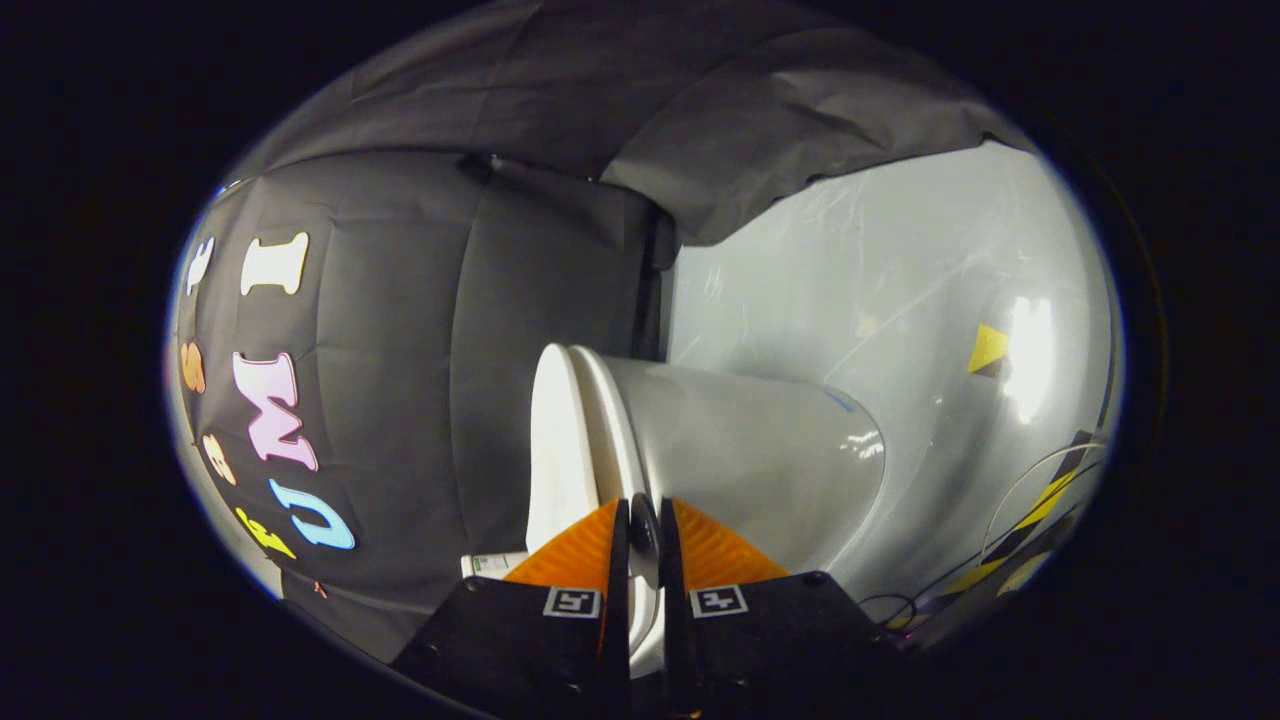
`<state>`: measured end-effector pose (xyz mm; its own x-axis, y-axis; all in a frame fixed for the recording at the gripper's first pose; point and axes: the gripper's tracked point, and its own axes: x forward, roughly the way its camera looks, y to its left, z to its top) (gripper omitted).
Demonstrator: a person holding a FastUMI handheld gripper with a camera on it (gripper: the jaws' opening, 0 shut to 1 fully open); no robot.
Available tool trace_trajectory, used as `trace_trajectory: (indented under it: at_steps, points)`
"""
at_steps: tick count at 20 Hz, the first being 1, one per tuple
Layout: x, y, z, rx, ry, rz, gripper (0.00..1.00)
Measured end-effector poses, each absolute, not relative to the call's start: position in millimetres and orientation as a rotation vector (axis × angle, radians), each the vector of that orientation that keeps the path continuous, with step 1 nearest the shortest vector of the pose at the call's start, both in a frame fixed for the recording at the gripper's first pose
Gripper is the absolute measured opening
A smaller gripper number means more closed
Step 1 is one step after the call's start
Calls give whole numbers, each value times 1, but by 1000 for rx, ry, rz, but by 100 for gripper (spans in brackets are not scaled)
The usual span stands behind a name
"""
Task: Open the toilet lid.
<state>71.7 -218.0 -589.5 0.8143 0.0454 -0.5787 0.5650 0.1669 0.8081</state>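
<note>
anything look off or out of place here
Nothing looks broken or spilled. The gripper fingers are nearly closed just ahead of the toilet, whose lid lies against the seat. A loose cable trails on the floor beyond.

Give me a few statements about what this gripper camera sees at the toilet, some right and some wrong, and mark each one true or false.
1. The gripper has its two fingers drawn close together, with a narrow gap between them. True.
2. The toilet is black. False: it is white, with a glossy bowl.
3. The view is rolled, so the toilet appears on its side. True: the lid and seat edges run up and down just ahead of the fingers.
4. The floor is covered in carpet. False: it is a smooth, pale, shiny surface with yellow and black striped tape on it.
5. Something thin and dark sits in the gap between the fingers. True, though what it is cannot be told.
</note>
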Motion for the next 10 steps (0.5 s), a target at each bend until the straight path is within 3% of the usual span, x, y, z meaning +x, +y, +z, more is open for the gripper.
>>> trace_trajectory:
  at_steps: [4,5,10]
  points:
    - [68,-231,-579,1377,499,-393,18]
    - [73,-215,-585,1399,492,-369,5]
    - [74,-215,-581,1365,498,-377,5]
